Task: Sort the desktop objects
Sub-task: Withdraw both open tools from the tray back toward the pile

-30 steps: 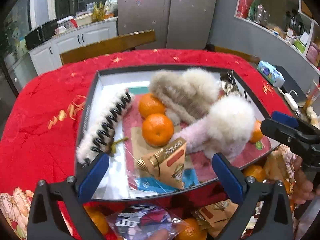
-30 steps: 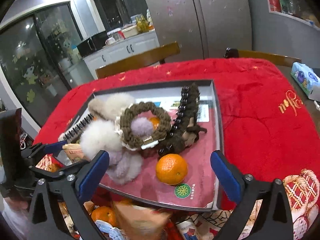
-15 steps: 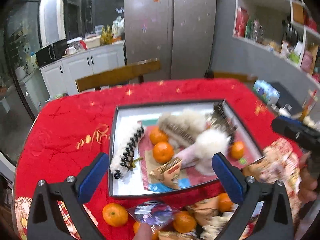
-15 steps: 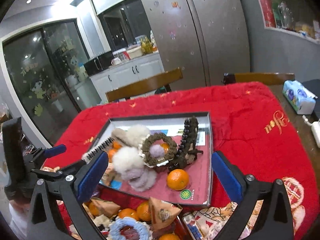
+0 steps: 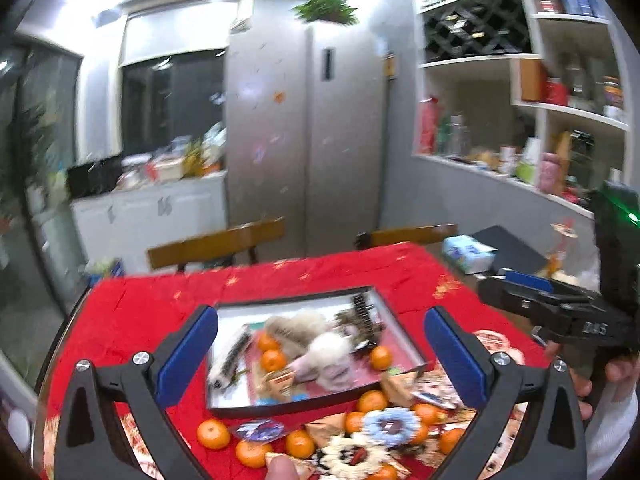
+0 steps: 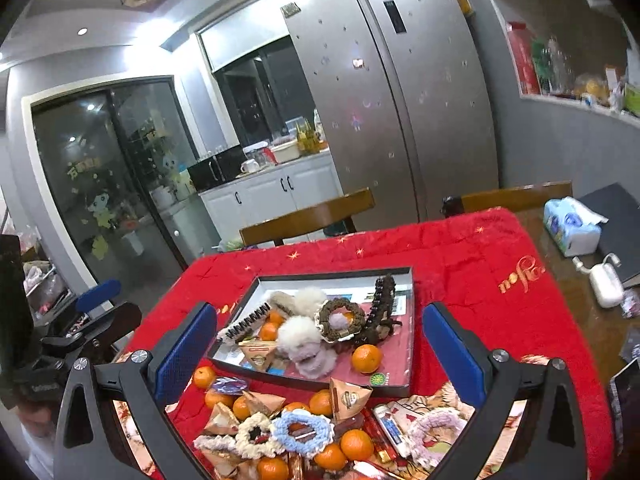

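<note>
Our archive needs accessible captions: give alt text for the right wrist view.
Open right tool held above a red tablecloth, framing a black tray of fluffy hair ties, claw clips and tangerines; more tangerines and crocheted scrunchies lie in front.

This is a home kitchen with a place to eat. A big silver fridge stands by white cupboards. Wooden chairs sit at the far edge of a table with a red cloth. Shelves hold food.
</note>
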Action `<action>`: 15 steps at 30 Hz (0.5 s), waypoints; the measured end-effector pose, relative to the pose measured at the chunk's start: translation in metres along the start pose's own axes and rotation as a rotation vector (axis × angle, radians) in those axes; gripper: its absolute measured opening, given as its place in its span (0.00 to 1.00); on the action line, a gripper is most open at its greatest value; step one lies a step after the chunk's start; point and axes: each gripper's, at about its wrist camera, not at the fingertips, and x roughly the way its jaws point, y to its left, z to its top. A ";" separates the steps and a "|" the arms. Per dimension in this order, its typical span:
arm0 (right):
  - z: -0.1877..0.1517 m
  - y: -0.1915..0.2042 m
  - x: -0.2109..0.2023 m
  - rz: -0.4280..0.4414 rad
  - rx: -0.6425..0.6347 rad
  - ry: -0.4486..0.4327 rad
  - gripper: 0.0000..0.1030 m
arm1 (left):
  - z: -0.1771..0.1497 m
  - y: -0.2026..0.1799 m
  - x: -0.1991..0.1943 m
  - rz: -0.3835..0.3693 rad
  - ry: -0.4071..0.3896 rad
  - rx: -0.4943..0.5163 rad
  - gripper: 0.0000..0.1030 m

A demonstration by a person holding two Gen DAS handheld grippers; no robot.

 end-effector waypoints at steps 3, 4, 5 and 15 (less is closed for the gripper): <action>0.000 0.005 -0.021 -0.010 -0.027 -0.029 1.00 | 0.005 -0.014 -0.016 0.006 -0.004 0.020 1.00; -0.001 0.006 -0.026 -0.009 -0.033 -0.038 1.00 | 0.006 -0.019 -0.022 0.022 -0.015 0.030 1.00; -0.002 0.007 -0.033 -0.007 -0.040 -0.049 1.00 | 0.005 -0.023 -0.026 0.030 -0.026 0.040 1.00; -0.018 0.014 -0.065 0.001 -0.063 -0.066 1.00 | -0.015 -0.049 -0.069 0.060 -0.068 0.100 1.00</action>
